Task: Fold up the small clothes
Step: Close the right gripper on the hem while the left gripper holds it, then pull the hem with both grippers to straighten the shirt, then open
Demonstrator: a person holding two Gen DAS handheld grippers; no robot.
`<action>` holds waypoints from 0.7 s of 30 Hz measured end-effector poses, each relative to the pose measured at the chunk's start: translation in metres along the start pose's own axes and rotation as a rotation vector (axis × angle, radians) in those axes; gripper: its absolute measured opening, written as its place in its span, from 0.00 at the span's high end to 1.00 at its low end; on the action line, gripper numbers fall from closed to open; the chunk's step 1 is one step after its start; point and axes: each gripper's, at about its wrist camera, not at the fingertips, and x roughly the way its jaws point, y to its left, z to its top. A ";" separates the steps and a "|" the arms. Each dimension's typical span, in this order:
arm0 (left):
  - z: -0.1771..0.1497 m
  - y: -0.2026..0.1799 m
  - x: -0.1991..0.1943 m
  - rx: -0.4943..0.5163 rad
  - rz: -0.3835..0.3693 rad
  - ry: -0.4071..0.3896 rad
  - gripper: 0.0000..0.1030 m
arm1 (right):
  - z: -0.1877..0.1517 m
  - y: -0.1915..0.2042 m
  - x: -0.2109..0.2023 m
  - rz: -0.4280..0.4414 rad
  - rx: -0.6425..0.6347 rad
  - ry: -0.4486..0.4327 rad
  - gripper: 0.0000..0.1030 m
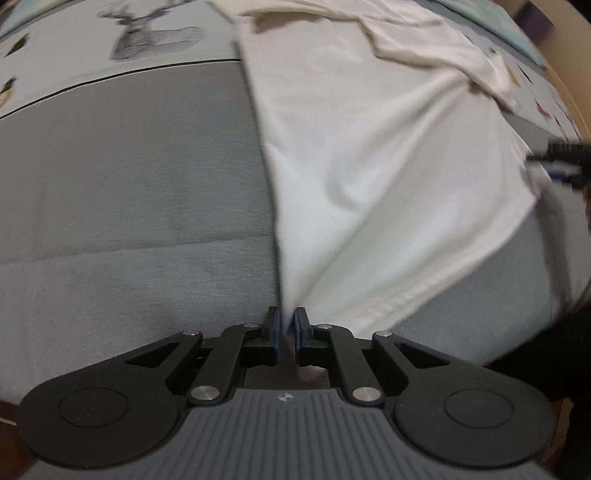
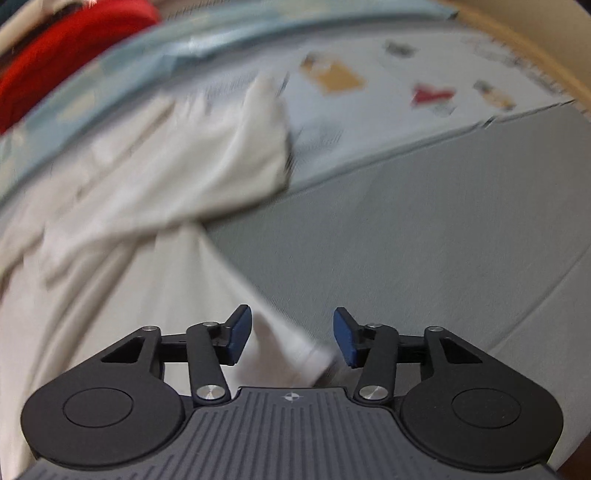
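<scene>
A white garment [image 1: 369, 147] lies spread on a grey bed cover [image 1: 129, 184]. My left gripper [image 1: 287, 334] is shut on its near bottom corner, and the cloth pulls up taut into the pads. My right gripper [image 2: 291, 338] is open, with the garment's [image 2: 129, 221] other bottom corner lying between its blue pads [image 2: 240, 332]. In the left wrist view the right gripper [image 1: 565, 162] shows at the far right edge of the cloth. The garment's top part is bunched and folded at the back.
A pale printed sheet with a deer picture [image 1: 155, 33] lies beyond the grey cover. A red cloth [image 2: 66, 48] sits at the far left in the right wrist view. A tan wooden bed edge [image 2: 535, 48] runs along the right.
</scene>
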 end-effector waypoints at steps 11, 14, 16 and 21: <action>0.016 -0.009 0.012 -0.041 -0.001 0.033 0.96 | -0.029 0.006 -0.002 -0.048 -0.234 0.037 0.95; 0.015 -0.029 0.013 0.047 0.016 0.014 0.98 | -0.035 -0.012 -0.014 -0.079 -0.253 0.086 0.95; 0.018 -0.042 0.013 0.079 0.027 0.001 0.98 | -0.043 -0.027 -0.023 -0.084 -0.293 0.120 0.96; 0.015 -0.058 0.020 0.143 0.090 0.042 0.98 | -0.073 -0.059 -0.045 -0.077 -0.391 0.207 0.96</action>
